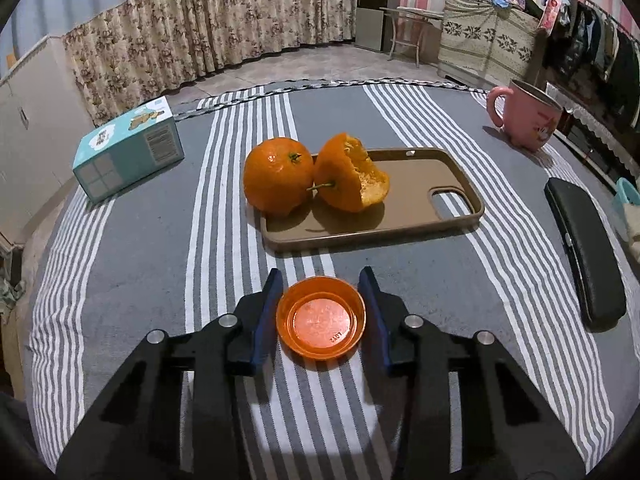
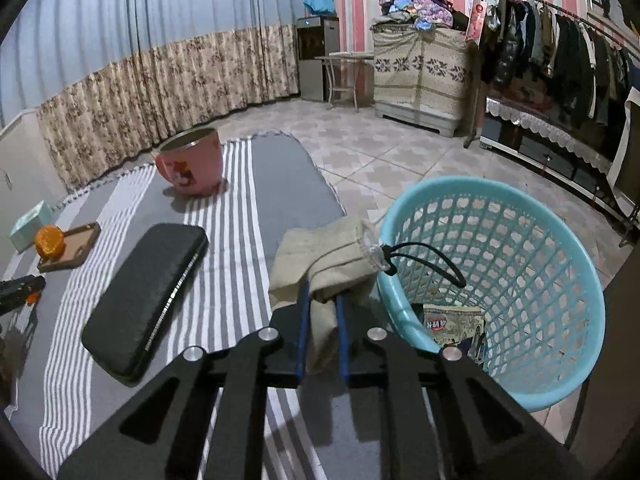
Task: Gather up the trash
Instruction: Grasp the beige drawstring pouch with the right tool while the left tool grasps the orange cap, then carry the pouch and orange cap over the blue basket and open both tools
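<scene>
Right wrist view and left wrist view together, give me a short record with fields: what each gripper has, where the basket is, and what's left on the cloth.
left gripper: jaws around an orange lid, pads at its sides
right gripper: jaws shut on a beige pouch
basket: blue, beside the table's edge, printed wrapper inside
phone case: brown, holds a whole orange and a hollow peel
also on striped cloth: pink mug, black case, teal box
</scene>
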`<move>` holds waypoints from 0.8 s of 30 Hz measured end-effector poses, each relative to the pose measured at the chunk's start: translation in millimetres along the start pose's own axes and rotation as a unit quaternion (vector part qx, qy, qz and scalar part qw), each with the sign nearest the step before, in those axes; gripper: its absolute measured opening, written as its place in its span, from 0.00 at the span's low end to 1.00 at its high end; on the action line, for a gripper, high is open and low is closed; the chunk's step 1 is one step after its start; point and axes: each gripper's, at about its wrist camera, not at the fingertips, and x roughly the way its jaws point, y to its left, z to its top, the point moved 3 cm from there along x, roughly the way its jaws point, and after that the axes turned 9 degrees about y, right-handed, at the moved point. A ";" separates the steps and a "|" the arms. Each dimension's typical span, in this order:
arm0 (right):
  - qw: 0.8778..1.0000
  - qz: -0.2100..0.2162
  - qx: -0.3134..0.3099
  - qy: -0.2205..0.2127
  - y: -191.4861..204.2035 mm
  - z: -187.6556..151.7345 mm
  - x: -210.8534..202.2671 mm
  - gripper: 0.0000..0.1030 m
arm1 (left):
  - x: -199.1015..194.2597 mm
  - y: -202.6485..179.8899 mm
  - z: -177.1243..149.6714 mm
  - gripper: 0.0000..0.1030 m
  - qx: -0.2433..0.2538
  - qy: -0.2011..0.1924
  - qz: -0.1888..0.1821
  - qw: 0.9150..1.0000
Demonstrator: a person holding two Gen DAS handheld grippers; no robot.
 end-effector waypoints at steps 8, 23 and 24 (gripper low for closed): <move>0.999 0.011 0.014 -0.039 -24.2 14.9 -22.8 0.11 | -35.1 -27.1 17.9 0.37 0.007 -0.058 0.018 0.998; 0.991 -0.043 0.067 -0.111 -134.5 30.2 -57.2 0.11 | -112.1 -230.6 65.8 0.37 0.094 -0.195 -0.084 0.973; 0.990 -0.046 0.067 -0.111 -140.8 30.4 -54.9 0.11 | -113.0 -251.2 64.4 0.37 0.108 -0.199 -0.092 0.970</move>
